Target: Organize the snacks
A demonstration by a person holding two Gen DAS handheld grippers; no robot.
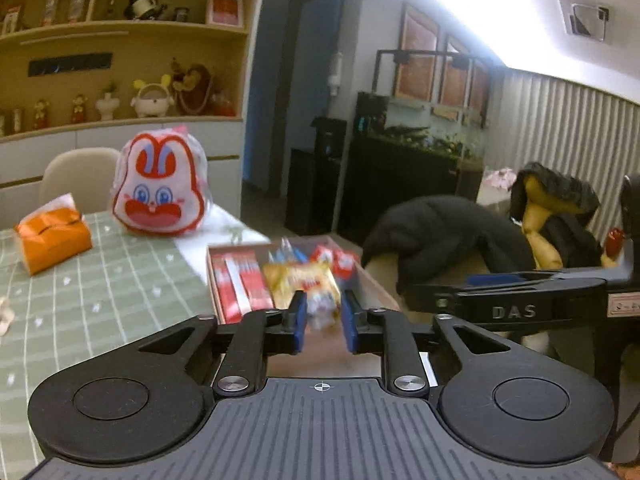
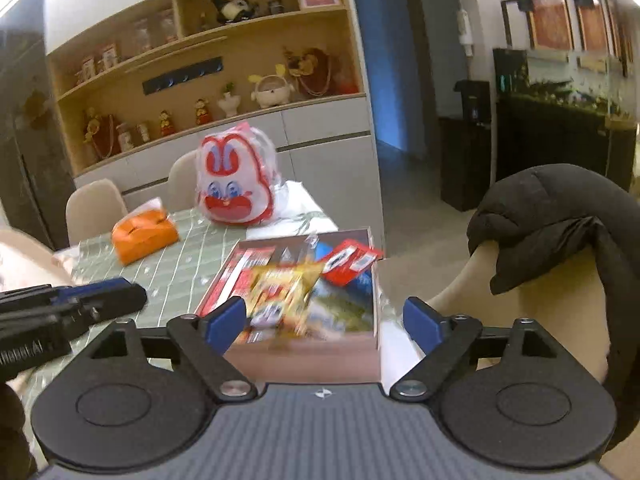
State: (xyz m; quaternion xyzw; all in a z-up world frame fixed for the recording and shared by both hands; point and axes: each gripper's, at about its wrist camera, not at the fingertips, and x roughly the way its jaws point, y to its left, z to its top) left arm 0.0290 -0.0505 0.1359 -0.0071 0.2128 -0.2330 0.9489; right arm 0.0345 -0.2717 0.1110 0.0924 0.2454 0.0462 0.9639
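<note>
On the green checked desk (image 2: 176,276), a shallow cardboard box (image 2: 304,356) is sitting at the near corner, holding the snacks: flat red packets (image 1: 238,286) along its left side, a crinkly yellow snack bag (image 2: 280,292) in the middle, and small red-and-white packets (image 2: 352,260) toward the far end. The left gripper (image 1: 323,316) is hovering over the box's near end with its blue pads nearly closed; the blur between them makes it impossible to tell whether they are pinching a wrapper. The right gripper (image 2: 325,322) is hanging released, jaws wide and empty, above the yellow bag. The step looks like sorting items inside the box. The next move likely calls for lowering the right gripper squarely over one packet before closing.
</note>
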